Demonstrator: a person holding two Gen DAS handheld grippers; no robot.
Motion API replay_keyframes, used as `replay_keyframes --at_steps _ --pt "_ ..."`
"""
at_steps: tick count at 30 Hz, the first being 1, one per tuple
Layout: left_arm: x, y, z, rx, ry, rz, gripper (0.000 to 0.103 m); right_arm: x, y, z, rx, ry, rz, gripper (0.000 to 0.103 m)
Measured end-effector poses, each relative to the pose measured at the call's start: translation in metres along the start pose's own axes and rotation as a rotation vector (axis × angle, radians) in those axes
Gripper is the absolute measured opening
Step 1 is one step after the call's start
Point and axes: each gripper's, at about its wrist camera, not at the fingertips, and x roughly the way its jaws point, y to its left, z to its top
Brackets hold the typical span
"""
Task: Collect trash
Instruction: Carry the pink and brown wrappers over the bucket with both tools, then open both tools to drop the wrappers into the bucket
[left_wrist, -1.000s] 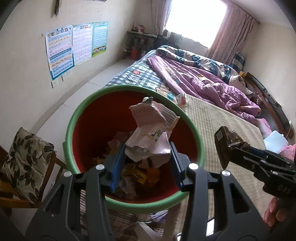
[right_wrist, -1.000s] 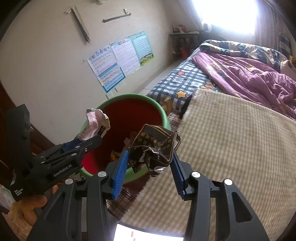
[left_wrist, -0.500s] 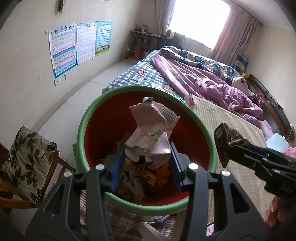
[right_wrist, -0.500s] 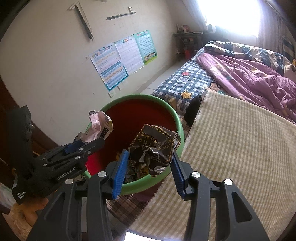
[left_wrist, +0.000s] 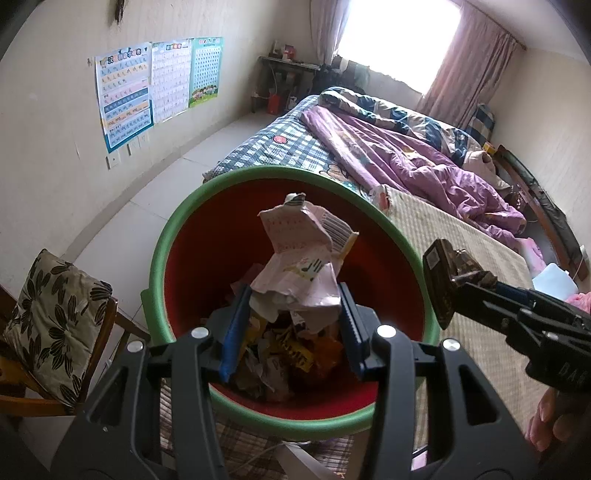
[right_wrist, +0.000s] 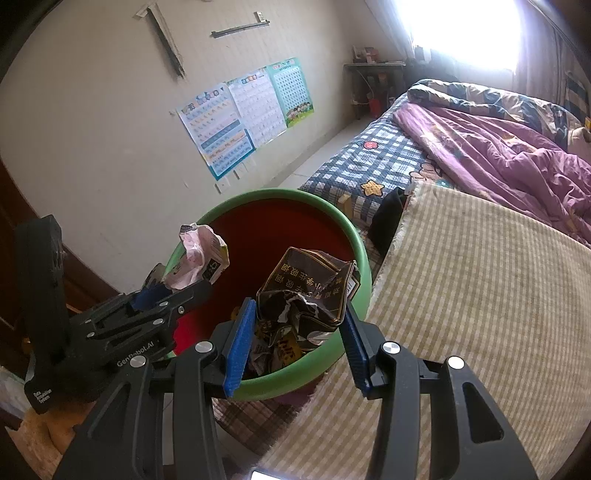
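My left gripper (left_wrist: 291, 326) pinches a crumpled pink carton (left_wrist: 301, 258) between its 2 blue pads; the carton sticks up past my fingertips, directly over the bin (left_wrist: 173, 240). Below and beyond those fingers the red, green-rimmed bin holds mixed wrappers (left_wrist: 284, 354). My right gripper (right_wrist: 297, 332) is clamped on a crushed dark carton (right_wrist: 306, 291), which also pokes up above its fingertips, over the bin's near rim (right_wrist: 347, 225). Right of both grippers lies a checked mat (right_wrist: 480, 295), with a purple quilt (right_wrist: 498, 155) beyond it.
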Motion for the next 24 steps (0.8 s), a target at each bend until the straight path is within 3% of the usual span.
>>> replay_keyframes --at_steps 24 --pt "0.021 0.011 0.005 0.002 0.040 0.017 0.044 0.018 0.004 0.010 -0.004 0.023 0.004 0.045"
